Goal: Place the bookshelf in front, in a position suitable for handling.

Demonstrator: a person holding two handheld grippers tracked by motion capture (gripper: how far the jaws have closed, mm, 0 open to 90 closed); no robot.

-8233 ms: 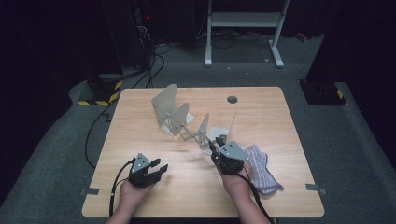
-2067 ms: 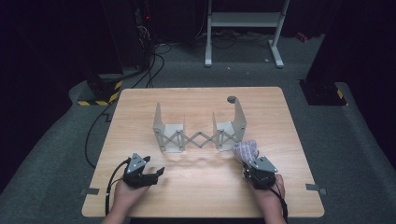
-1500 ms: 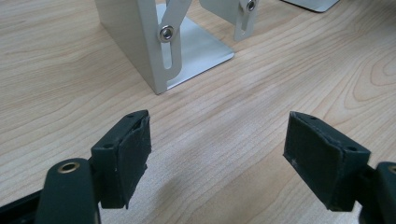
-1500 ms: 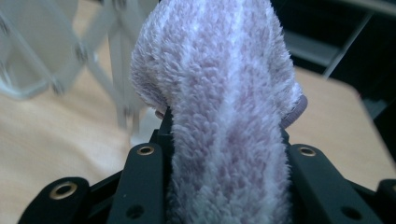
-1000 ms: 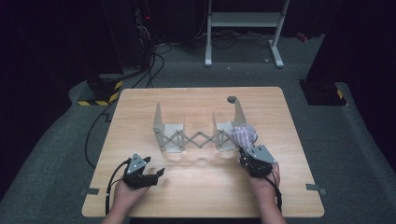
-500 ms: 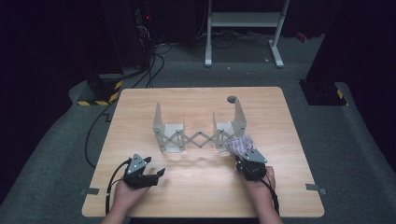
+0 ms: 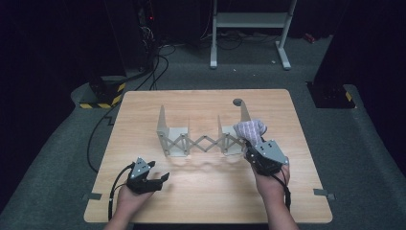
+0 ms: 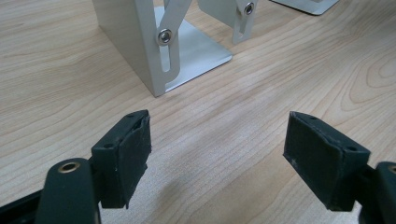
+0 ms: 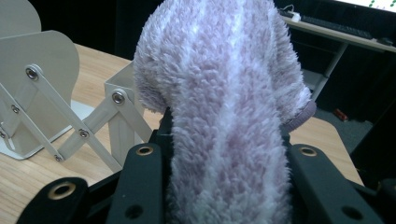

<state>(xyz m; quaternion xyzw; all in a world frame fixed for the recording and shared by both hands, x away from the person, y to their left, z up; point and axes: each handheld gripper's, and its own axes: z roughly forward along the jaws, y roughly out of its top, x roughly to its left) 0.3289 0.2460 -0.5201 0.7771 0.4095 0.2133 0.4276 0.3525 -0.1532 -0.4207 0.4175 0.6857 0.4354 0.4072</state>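
While the fuzzy lilac sock (image 9: 219, 98) stands up out of the right gripper (image 7: 264, 157), its soft striped body is pinched between the two black jaws, which press into the pile on both sides, so this tool is clenched on the sock. From the high view the sock (image 7: 249, 129) rises clear of the wood, its free end hanging over the right end of the folding metal rack (image 7: 203, 136), close to the rack's right upright panel; whether cloth and metal touch cannot be told. In the right gripper view the rack (image 9: 56, 107) sits just beside and behind the sock, its scissor links and rivets plain to see.

That rack stands stretched out across the middle of the wooden table (image 7: 143, 110), with an L-shaped panel at each end and the crossing links between them. A small dark round hole (image 7: 237, 102) shows in the tabletop just behind the rack's right end.

Nearer the front edge on the left, the left gripper (image 7: 146, 176) rests low over the table, well apart from the sock. Its pads (image 8: 125, 154) are spread wide with only bare wood between them, grasping nothing, and the rack's left panel (image 8: 140, 46) stands just ahead of them.
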